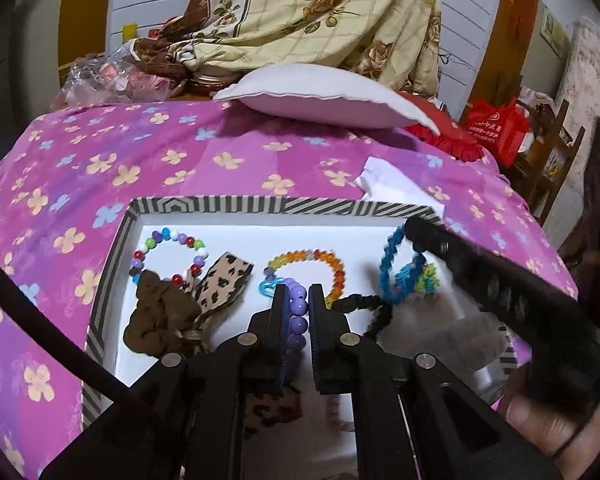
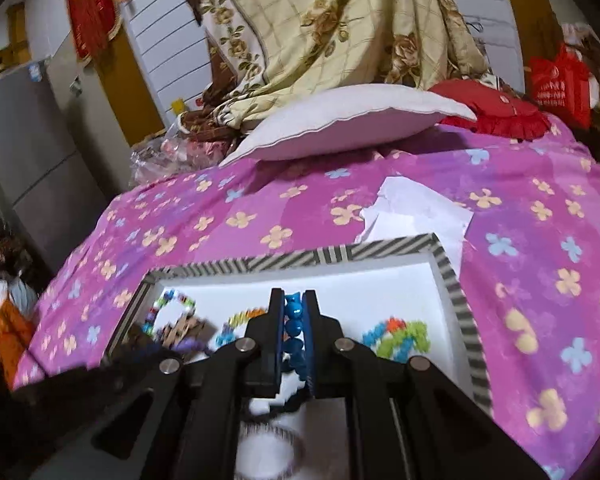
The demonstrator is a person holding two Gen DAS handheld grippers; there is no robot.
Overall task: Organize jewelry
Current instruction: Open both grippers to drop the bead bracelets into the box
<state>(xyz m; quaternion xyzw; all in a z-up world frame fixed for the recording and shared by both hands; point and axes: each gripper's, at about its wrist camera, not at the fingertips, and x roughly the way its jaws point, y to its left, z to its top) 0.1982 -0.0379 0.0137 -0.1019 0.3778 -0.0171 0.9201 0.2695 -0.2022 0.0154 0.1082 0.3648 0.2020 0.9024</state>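
A white tray with a striped rim (image 1: 204, 205) lies on the bed and also shows in the right wrist view (image 2: 380, 249). My left gripper (image 1: 299, 294) is shut on a purple bead bracelet (image 1: 298, 322) over the tray's middle. My right gripper (image 2: 293, 298) is shut on a blue bead bracelet (image 2: 293, 320); it shows in the left wrist view (image 1: 396, 264) lifted at the tray's right. In the tray lie a multicolour bead bracelet (image 1: 168, 254), an orange bead bracelet (image 1: 320, 266), a brown scrunchie (image 1: 160, 316), a leopard scrunchie (image 1: 222, 280) and a black hair tie (image 1: 368, 310).
The pink flowered bedsheet (image 1: 100, 168) surrounds the tray. A white paper (image 2: 416, 208) lies just behind the tray's far right corner. A white pillow (image 1: 324, 96) and red cushion (image 2: 496, 112) sit at the back. A green and orange bracelet (image 2: 400, 336) lies in the tray's right part.
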